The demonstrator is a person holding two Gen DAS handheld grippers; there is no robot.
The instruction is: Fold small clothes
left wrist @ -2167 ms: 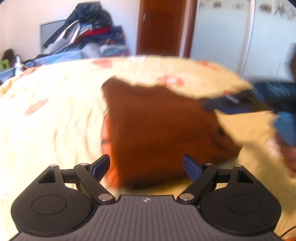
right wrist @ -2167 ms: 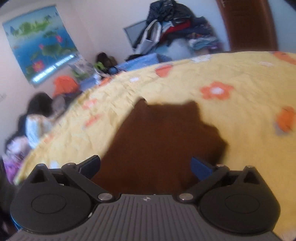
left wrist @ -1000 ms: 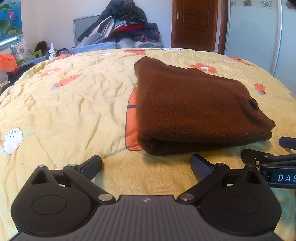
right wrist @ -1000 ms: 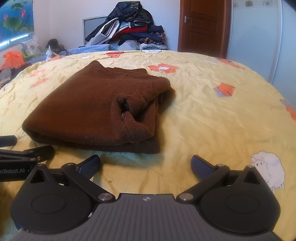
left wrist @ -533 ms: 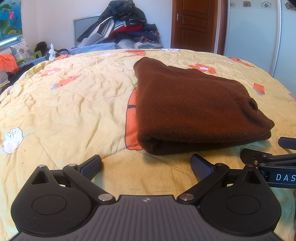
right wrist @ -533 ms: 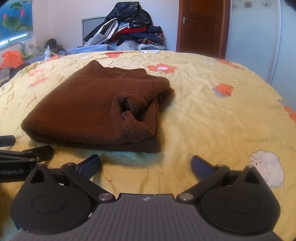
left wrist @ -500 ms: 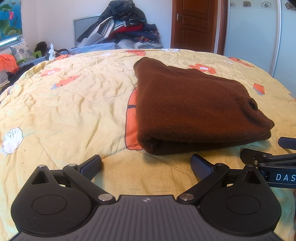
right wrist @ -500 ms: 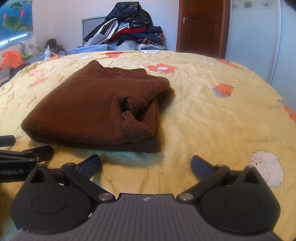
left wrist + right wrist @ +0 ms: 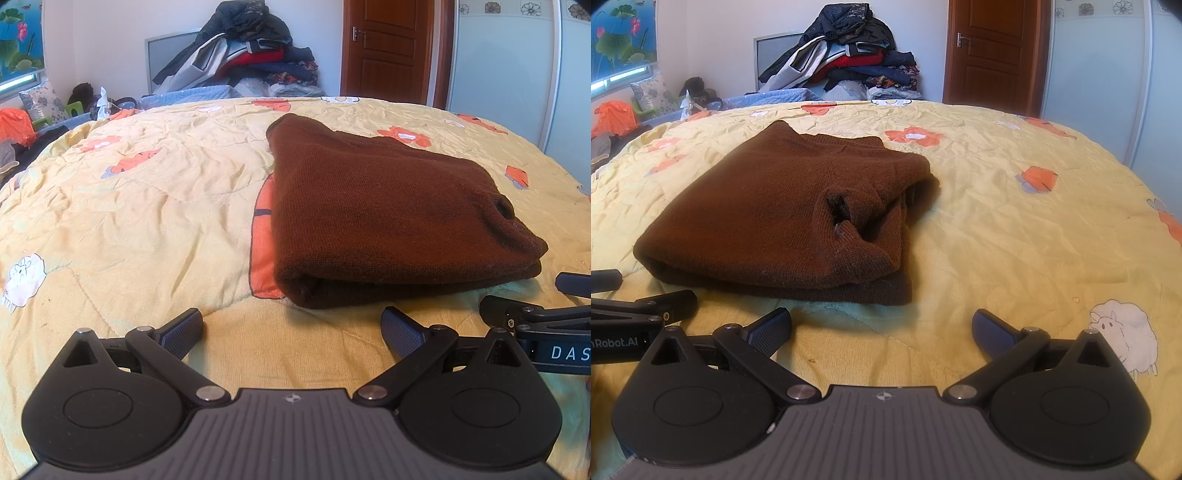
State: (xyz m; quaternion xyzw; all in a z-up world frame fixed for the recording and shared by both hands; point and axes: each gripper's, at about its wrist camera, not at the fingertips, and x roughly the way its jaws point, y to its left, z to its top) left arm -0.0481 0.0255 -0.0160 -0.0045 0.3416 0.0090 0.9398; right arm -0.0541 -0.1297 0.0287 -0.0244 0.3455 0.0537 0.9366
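Note:
A brown knitted sweater (image 9: 388, 214) lies folded in a thick rectangle on the yellow flowered bedspread (image 9: 147, 206). It also shows in the right wrist view (image 9: 783, 214), with a rumpled sleeve opening on its right side. My left gripper (image 9: 291, 328) is open and empty, low over the bed just in front of the sweater's near edge. My right gripper (image 9: 881, 328) is open and empty, in front of the sweater's near right corner. Each gripper shows at the edge of the other's view, the right gripper (image 9: 539, 317) and the left gripper (image 9: 646, 306).
A heap of clothes (image 9: 251, 55) is piled against the far wall behind the bed. A brown door (image 9: 388, 48) and a pale wardrobe (image 9: 509, 74) stand at the right. Clutter and an orange bag (image 9: 14, 125) lie at the far left.
In the oldest frames both grippers were moving above the sweater, blurred. Since one second ago they rest low in front of it, and nothing has visibly moved.

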